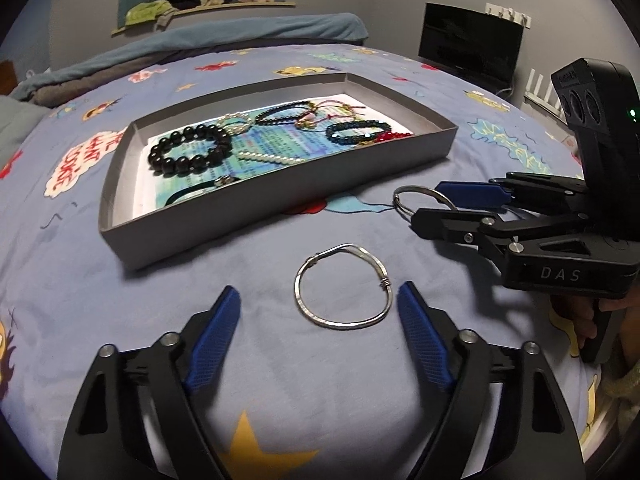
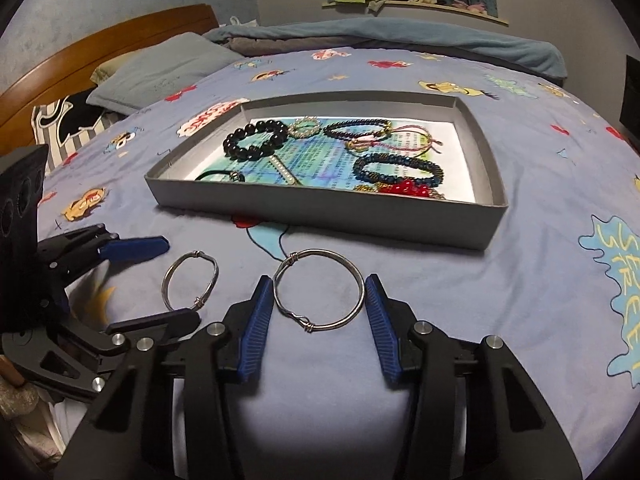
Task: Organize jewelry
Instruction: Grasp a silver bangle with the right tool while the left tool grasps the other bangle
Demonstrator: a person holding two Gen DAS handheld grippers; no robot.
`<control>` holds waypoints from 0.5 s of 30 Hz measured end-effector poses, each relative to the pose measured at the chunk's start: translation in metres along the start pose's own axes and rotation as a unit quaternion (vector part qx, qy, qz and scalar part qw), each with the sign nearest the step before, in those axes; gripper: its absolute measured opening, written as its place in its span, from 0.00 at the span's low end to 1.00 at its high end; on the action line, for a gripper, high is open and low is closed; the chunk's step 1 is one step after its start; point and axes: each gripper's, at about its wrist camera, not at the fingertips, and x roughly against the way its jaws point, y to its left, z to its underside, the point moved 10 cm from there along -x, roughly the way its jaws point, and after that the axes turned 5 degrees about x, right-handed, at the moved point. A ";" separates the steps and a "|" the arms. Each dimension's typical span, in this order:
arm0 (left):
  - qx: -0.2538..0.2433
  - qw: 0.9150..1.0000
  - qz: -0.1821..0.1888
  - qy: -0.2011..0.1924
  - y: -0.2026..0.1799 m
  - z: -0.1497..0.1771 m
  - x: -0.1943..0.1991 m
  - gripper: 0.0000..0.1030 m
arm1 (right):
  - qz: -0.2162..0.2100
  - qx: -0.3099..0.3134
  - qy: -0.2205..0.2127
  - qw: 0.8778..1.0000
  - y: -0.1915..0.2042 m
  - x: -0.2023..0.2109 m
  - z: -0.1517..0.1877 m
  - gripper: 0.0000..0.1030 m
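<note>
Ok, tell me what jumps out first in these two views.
Two silver bangles lie on the cartoon-print bedsheet, one between the open fingers of the left tool, the other between those of the right tool. Just beyond sits a grey tray holding beaded bracelets.
</note>
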 end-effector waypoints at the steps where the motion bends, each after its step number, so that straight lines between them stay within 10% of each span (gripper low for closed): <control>1: -0.003 1.000 0.003 0.000 -0.002 -0.001 -0.001 0.72 | 0.002 -0.004 -0.003 1.000 -0.002 0.002 0.000 0.46; 15: -0.001 1.000 0.018 0.000 -0.007 -0.006 -0.007 0.54 | 0.041 -0.029 -0.004 0.999 -0.024 0.019 0.012 0.46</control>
